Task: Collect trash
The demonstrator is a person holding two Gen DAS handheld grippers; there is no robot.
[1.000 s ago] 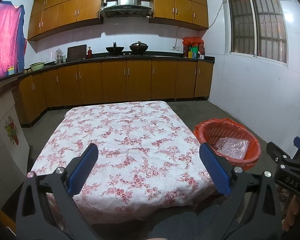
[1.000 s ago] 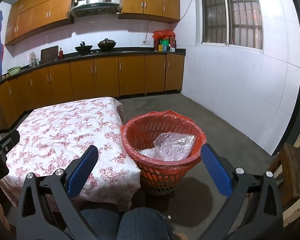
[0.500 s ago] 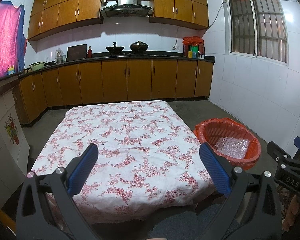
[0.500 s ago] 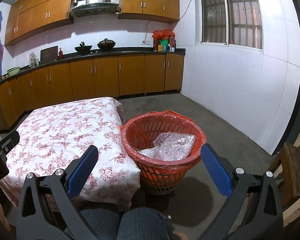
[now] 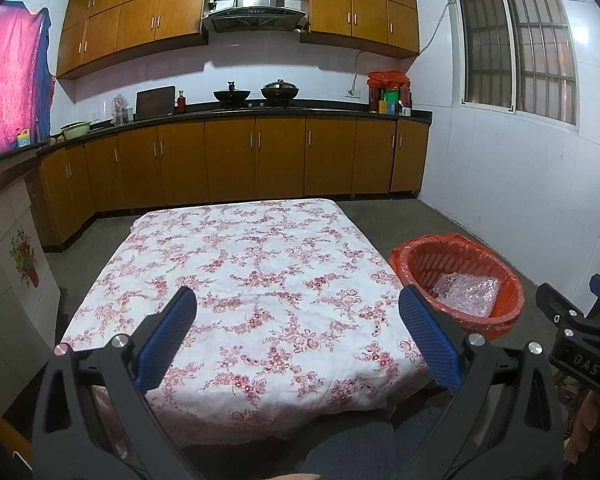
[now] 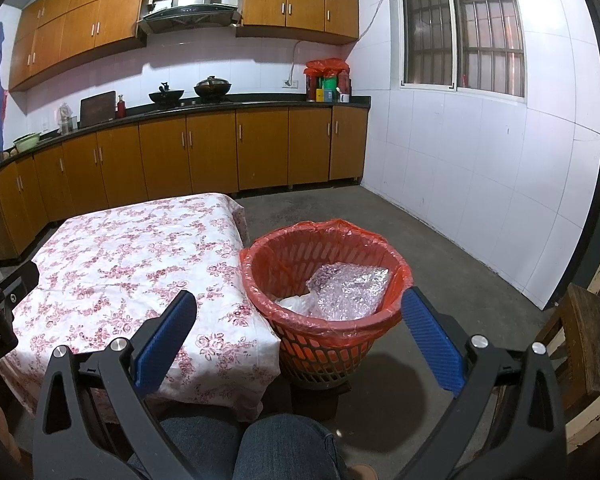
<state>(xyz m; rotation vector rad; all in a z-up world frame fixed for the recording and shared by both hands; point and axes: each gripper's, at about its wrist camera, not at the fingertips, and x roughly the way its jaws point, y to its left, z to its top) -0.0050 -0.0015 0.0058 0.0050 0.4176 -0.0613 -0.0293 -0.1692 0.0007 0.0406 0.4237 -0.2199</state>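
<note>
Currently, left wrist view: the left gripper [image 5: 298,322] hangs with its blue-padded fingers spread wide, nothing between them. Directly ahead and below lies the table under a white cloth printed with red flowers [image 5: 256,276]. Off to the right of the right finger sits the round red plastic basket lined with an orange bag [image 5: 460,280], on the floor just beside the table's right edge. Inside it rests a crumpled sheet of clear bubble wrap [image 5: 470,292]. The right gripper's black frame shows at the far right edge.

Right wrist view: the right gripper [image 6: 298,322] is likewise wide open and empty. The basket [image 6: 324,344] stands just ahead, between the fingers, nearer the right one; bubble wrap [image 6: 350,290] lies inside. The table [image 6: 132,256] is ahead-left.

Versus a second earlier: no visible change in either view.
</note>
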